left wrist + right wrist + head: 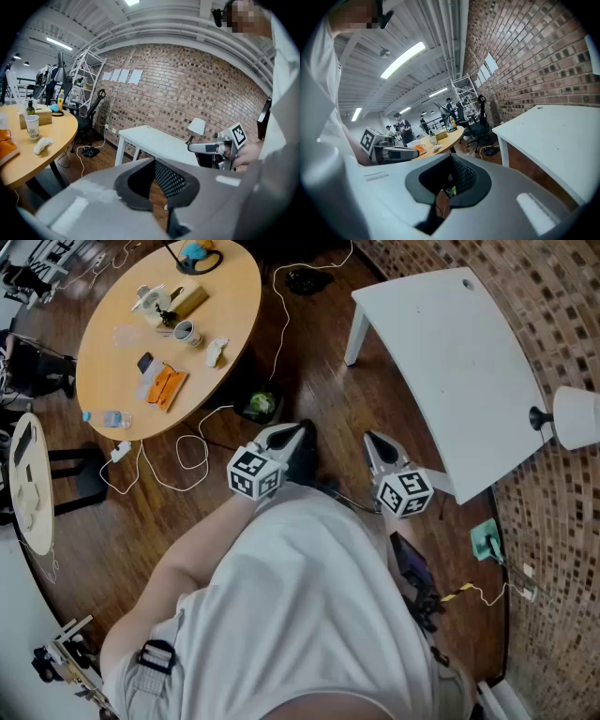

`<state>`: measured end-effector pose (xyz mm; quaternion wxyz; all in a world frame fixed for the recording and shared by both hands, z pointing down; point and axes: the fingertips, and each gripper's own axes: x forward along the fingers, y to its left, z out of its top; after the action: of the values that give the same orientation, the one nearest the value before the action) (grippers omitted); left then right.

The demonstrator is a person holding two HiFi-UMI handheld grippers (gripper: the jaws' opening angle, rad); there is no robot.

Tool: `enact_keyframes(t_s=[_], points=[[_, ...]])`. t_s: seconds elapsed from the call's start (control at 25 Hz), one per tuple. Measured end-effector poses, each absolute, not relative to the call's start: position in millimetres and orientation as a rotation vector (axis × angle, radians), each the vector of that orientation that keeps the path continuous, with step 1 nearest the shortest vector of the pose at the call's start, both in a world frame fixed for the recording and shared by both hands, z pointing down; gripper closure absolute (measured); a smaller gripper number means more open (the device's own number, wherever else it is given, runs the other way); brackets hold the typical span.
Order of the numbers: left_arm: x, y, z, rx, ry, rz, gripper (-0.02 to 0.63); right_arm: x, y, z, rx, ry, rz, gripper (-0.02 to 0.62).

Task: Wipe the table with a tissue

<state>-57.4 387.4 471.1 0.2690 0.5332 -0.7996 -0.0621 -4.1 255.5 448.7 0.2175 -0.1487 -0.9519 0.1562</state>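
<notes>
Your left gripper (153, 164) has its jaws pressed together with nothing between them. Your right gripper (451, 159) is the same: jaws closed and empty. You hold both low in front of your body, above the wooden floor (159, 521). The crumpled white tissue (217, 351) lies on the round wooden tabletop (98, 381), just beside 1 paper cup (186, 333) and well apart from both grippers. The white table (450, 362) stands near the brick wall (187, 84). The sheets (123, 75) pinned there are too small to read.
</notes>
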Motion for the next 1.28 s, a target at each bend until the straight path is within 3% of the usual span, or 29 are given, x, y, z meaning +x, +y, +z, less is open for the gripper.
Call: enact_keyframes(t_s=[0.72, 1.28], points=[[-248.1, 364.7, 479.2, 1.449, -2.169, -0.213, 0.6, -188.1, 224.3, 423.6, -0.432, -2.63, 0.257, 0.588], [-310.3, 453.6, 490.1, 1.224, -2.323, -0.153, 0.6, -294.4, 296.4, 428.2, -0.713, -2.538, 0.201, 0.588]])
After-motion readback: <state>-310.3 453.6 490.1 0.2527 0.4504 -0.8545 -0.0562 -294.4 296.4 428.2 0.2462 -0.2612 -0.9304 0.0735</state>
